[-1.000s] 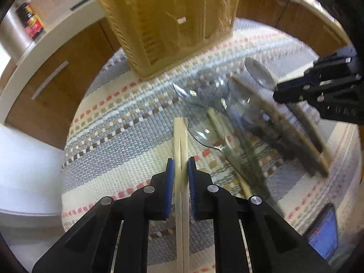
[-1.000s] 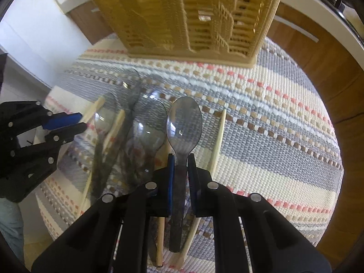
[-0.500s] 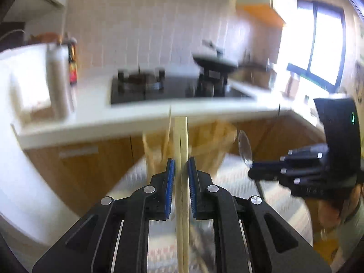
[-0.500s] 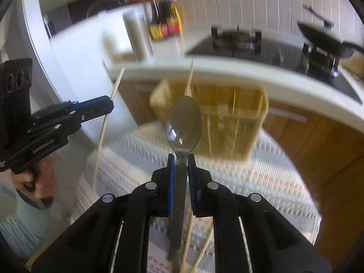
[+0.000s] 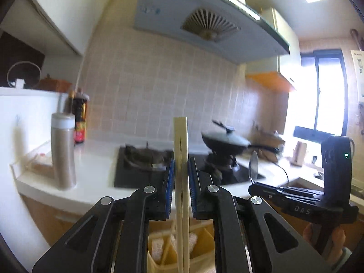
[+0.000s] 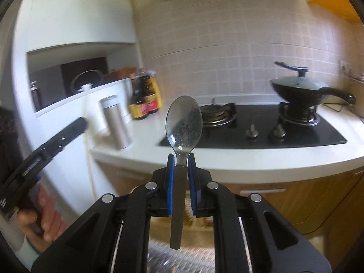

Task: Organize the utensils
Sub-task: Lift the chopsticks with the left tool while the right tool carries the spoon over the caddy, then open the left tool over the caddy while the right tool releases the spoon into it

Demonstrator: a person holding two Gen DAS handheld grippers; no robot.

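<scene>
In the left wrist view my left gripper [image 5: 180, 166] is shut on a pair of pale wooden chopsticks [image 5: 180, 141] that stick up past its blue pads. Below its fingers shows the top of the yellow wicker utensil basket [image 5: 202, 245]. To the right, my right gripper [image 5: 252, 185] holds a metal spoon [image 5: 253, 165] upright. In the right wrist view that gripper [image 6: 181, 161] is shut on the spoon's [image 6: 183, 122] dark handle, bowl up. The left gripper [image 6: 77, 125] appears blurred at the left, held by a hand [image 6: 45, 218].
Behind lies a white counter [image 6: 250, 159] with a black gas hob [image 6: 261, 129], a lidded wok [image 6: 300, 88], a steel flask [image 6: 116, 122] and sauce bottles [image 6: 145, 100]. Wooden cabinet fronts [image 6: 307, 200] run below. A striped woven mat [image 6: 159, 252] shows at the bottom.
Both grippers have risen from the mat and tilted up towards level, each carrying its utensil. The views now face the kitchen wall and hob instead of the mat.
</scene>
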